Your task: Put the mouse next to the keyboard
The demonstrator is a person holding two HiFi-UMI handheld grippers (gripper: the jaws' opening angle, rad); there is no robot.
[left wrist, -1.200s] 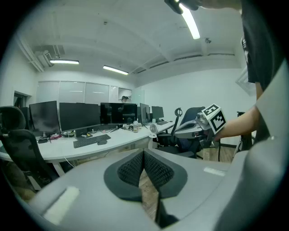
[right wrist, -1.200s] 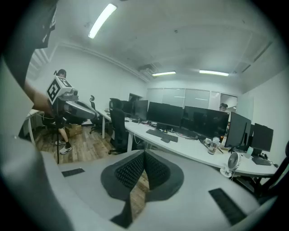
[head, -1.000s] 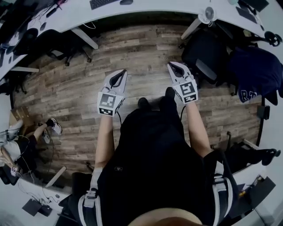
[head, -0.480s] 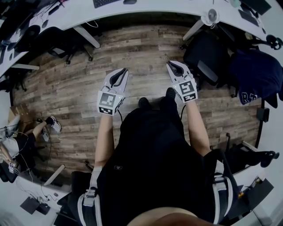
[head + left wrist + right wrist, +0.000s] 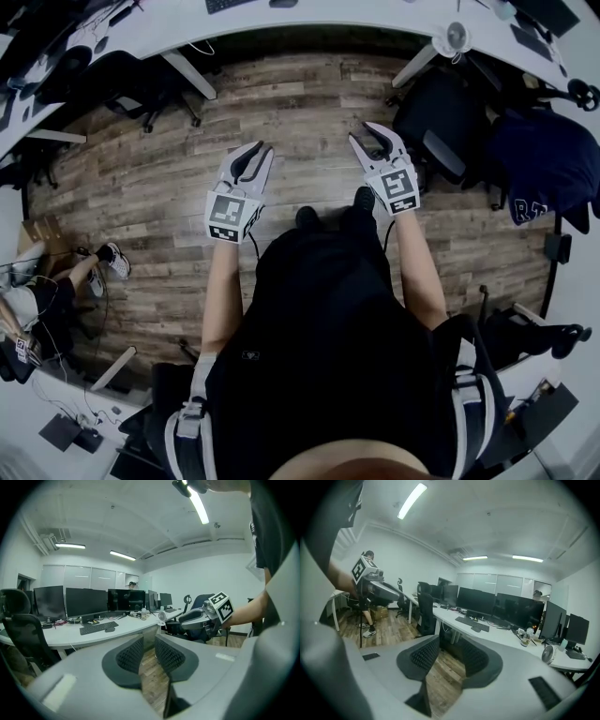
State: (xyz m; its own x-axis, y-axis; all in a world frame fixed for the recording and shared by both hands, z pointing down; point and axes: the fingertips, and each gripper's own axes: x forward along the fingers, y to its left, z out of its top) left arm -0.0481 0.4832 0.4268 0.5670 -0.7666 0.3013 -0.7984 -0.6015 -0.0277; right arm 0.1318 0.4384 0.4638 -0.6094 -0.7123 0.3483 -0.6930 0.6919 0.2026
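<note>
Left gripper [image 5: 261, 148] and right gripper [image 5: 364, 133] have just been opening, both empty. Mouse [image 5: 110, 629] sits on the desk [image 5: 63, 637], well apart, just beside keyboard [image 5: 98, 627]; probably light, hard, slick: pinch its flanks.

The left gripper [image 5: 260, 149] and right gripper [image 5: 363, 135], jaws just opening on nothing, hover over wooden floor [image 5: 141, 187].

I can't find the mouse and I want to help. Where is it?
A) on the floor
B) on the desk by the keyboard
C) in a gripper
B: the mouse lies on the desk, right beside the keyboard.
</note>
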